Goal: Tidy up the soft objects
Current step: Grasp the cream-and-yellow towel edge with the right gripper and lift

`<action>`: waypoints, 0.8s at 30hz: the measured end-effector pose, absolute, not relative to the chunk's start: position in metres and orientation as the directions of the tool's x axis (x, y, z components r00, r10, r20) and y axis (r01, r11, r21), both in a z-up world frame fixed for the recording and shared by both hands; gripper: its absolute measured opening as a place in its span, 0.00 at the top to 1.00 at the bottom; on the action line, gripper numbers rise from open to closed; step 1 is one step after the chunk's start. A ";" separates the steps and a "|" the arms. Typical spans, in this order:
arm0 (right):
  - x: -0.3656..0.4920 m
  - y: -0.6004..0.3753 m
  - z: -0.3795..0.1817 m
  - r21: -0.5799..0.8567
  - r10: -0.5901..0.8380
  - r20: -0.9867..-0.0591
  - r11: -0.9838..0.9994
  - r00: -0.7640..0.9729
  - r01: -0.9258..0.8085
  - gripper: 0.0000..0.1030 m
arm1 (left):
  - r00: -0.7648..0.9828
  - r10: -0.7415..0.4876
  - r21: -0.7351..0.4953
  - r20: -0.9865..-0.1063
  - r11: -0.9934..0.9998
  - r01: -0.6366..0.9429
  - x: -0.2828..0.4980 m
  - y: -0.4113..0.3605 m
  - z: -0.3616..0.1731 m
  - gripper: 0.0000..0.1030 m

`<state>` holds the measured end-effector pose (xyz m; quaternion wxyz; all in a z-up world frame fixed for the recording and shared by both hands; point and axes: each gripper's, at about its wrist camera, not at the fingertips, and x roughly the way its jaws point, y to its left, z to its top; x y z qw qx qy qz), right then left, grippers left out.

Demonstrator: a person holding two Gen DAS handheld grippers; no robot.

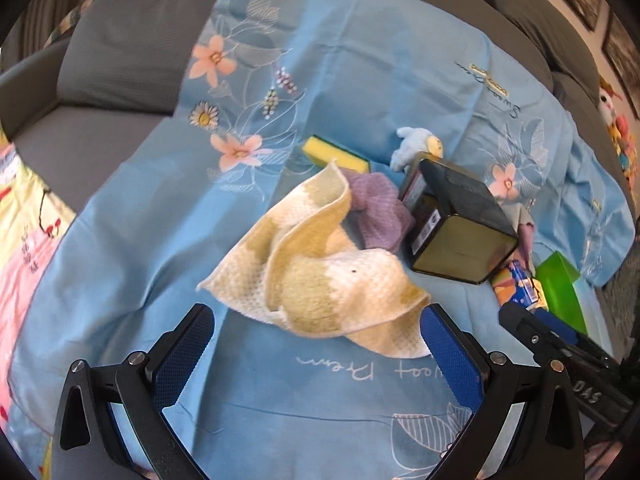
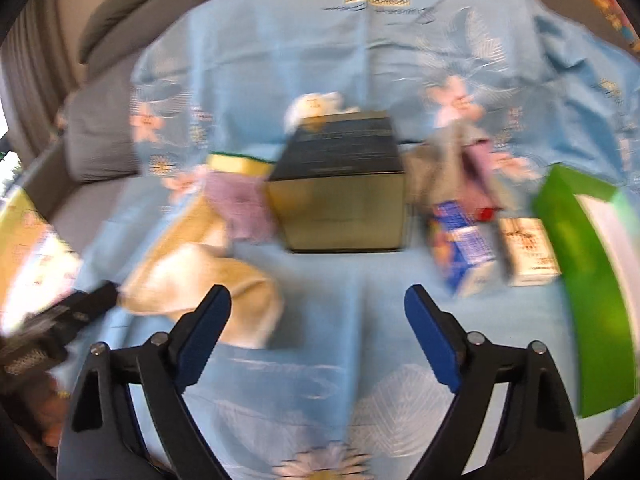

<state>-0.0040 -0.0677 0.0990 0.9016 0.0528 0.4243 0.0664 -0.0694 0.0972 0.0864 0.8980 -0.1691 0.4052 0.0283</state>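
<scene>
A crumpled yellow-and-white cloth (image 1: 320,272) lies on the blue floral sheet (image 1: 160,240), just ahead of my open, empty left gripper (image 1: 316,324). Behind it lie a purple cloth (image 1: 376,208), a yellow-green sponge (image 1: 336,154) and a small blue plush toy (image 1: 416,144). The right wrist view is blurred. It shows the yellow cloth (image 2: 196,272), purple cloth (image 2: 240,204), sponge (image 2: 236,164) and plush toy (image 2: 316,108). My right gripper (image 2: 318,304) is open and empty, low over the sheet in front of the dark box (image 2: 340,192).
A dark box (image 1: 456,220) lies on its side right of the cloths. A blue carton (image 2: 460,240), a small white box (image 2: 528,252) and a green box (image 2: 592,280) lie at the right. A grey-purple cloth (image 2: 460,160) lies behind them. Grey sofa cushions (image 1: 128,52) ring the sheet.
</scene>
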 end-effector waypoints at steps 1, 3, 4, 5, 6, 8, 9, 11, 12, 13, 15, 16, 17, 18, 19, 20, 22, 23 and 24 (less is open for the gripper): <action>-0.002 -0.063 0.097 0.193 0.205 -0.765 0.977 0.610 -0.088 0.16 | 0.667 -0.093 -0.289 -0.739 0.938 -0.190 -0.070 0.100 0.085 0.02; 0.008 -0.056 0.088 0.299 0.301 -0.786 0.950 0.540 -0.094 0.19 | 0.660 -0.103 -0.302 -0.744 0.933 -0.195 -0.072 0.104 0.083 0.14; 0.016 -0.053 0.079 0.342 0.337 -0.803 0.936 0.492 -0.082 0.21 | 0.657 -0.107 -0.309 -0.746 0.930 -0.199 -0.073 0.106 0.082 0.14; 0.020 -0.049 0.072 0.356 0.349 -0.811 0.931 0.469 -0.077 0.23 | 0.655 -0.115 -0.318 -0.747 0.926 -0.201 -0.073 0.109 0.081 0.14; 0.024 -0.046 0.066 0.357 0.350 -0.816 0.931 0.460 -0.075 0.25 | 0.656 -0.121 -0.327 -0.745 0.923 -0.202 -0.075 0.110 0.081 0.14; 0.032 -0.038 0.054 0.358 0.350 -0.829 0.931 0.437 -0.067 0.28 | 0.655 -0.123 -0.334 -0.745 0.919 -0.208 -0.076 0.112 0.080 0.14; 0.036 -0.035 0.046 0.367 0.358 -0.835 0.928 0.417 -0.061 0.32 | 0.654 -0.123 -0.336 -0.747 0.918 -0.210 -0.076 0.112 0.079 0.14; 0.043 -0.034 0.036 0.410 0.395 -0.835 0.911 0.384 -0.046 0.36 | 0.649 -0.126 -0.336 -0.750 0.918 -0.210 -0.075 0.113 0.078 0.14; 0.046 -0.034 0.031 0.443 0.424 -0.829 0.896 0.366 -0.033 0.38 | 0.647 -0.126 -0.335 -0.752 0.918 -0.210 -0.075 0.113 0.078 0.14; 0.049 -0.033 0.026 0.466 0.442 -0.823 0.885 0.356 -0.022 0.43 | 0.647 -0.126 -0.335 -0.752 0.918 -0.210 -0.075 0.113 0.077 0.14; 0.052 -0.033 0.023 0.480 0.455 -0.818 0.877 0.352 -0.019 0.71 | 0.643 -0.129 -0.337 -0.755 0.918 -0.211 -0.075 0.113 0.077 0.14; 0.053 -0.031 0.022 0.476 0.451 -0.820 0.879 0.352 -0.015 0.95 | 0.642 -0.132 -0.339 -0.755 0.917 -0.210 -0.075 0.113 0.077 0.14; 0.053 -0.031 0.021 0.475 0.448 -0.820 0.880 0.356 -0.011 0.97 | 0.641 -0.137 -0.343 -0.755 0.916 -0.208 -0.075 0.112 0.076 0.14; 0.050 -0.032 0.024 0.486 0.456 -0.807 0.874 0.375 -0.015 0.96 | 0.640 -0.141 -0.345 -0.756 0.916 -0.206 -0.075 0.112 0.076 0.14; 0.048 -0.035 0.028 0.500 0.469 -0.788 0.866 0.399 -0.028 0.97 | 0.639 -0.143 -0.345 -0.756 0.916 -0.203 -0.075 0.111 0.076 0.14; 0.044 -0.038 0.034 0.513 0.481 -0.771 0.857 0.417 -0.041 0.97 | 0.638 -0.143 -0.344 -0.756 0.917 -0.202 -0.075 0.110 0.077 0.14; 0.036 -0.049 0.049 0.548 0.510 -0.733 0.835 0.451 -0.053 0.97 | 0.636 -0.142 -0.338 -0.758 0.921 -0.197 -0.074 0.107 0.077 0.14; 0.031 -0.056 0.057 0.568 0.524 -0.711 0.821 0.469 -0.057 0.97 | 0.635 -0.142 -0.331 -0.760 0.924 -0.190 -0.073 0.104 0.077 0.14; 0.026 -0.063 0.066 0.579 0.531 -0.695 0.813 0.485 -0.060 0.97 | 0.633 -0.140 -0.325 -0.762 0.927 -0.186 -0.073 0.102 0.077 0.14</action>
